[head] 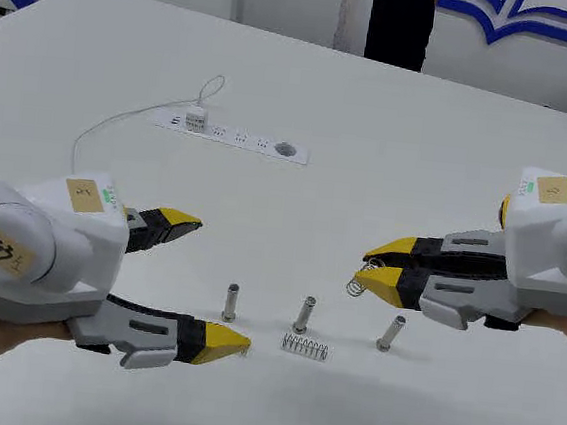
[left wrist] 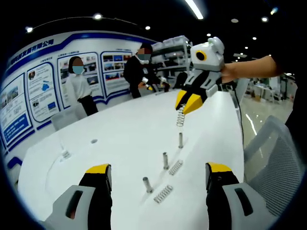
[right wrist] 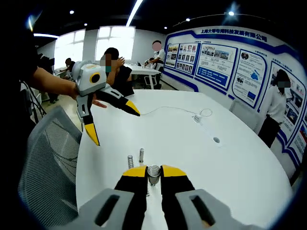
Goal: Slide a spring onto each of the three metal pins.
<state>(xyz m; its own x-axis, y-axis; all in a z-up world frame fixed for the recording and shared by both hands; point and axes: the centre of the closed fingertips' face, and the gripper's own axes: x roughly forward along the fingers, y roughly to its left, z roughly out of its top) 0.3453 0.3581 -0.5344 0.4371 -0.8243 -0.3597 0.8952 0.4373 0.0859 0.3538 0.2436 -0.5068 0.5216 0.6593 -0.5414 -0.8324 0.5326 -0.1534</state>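
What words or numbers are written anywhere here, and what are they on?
"33": tan sticker on the left tool.
Unreadable scribble: second sticker on that tool.
Blurred: tan and green stickers on the right tool.
Too small to read: Chinese writing on the wall boards.

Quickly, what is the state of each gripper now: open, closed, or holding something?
Left gripper: open, holding nothing.
Right gripper: closed on a spring.
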